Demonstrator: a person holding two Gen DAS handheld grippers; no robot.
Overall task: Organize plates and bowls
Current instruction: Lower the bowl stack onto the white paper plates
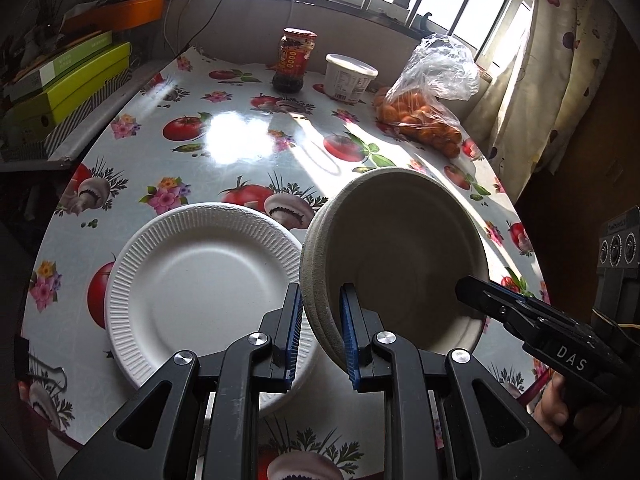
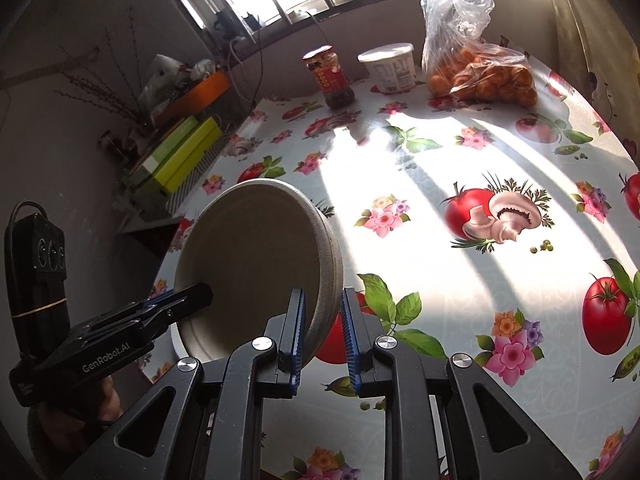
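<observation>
Stack of beige bowls (image 1: 400, 256) held off the counter (image 1: 224, 148), tilted, mouth facing the cameras. Left gripper (image 1: 320, 332) fingers clamp its 9 o'clock rim; right gripper (image 2: 323, 336) fingers clamp the 3 o'clock rim. Both grippers angle downward. White plate (image 1: 200, 280) lies flat at the stack's 9 o'clock.

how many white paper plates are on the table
1 that shows: the white paper plate lies flat on the table, left of the grey bowls gripped at both rims by the left claw and right claw. More could be stacked beneath.
</observation>
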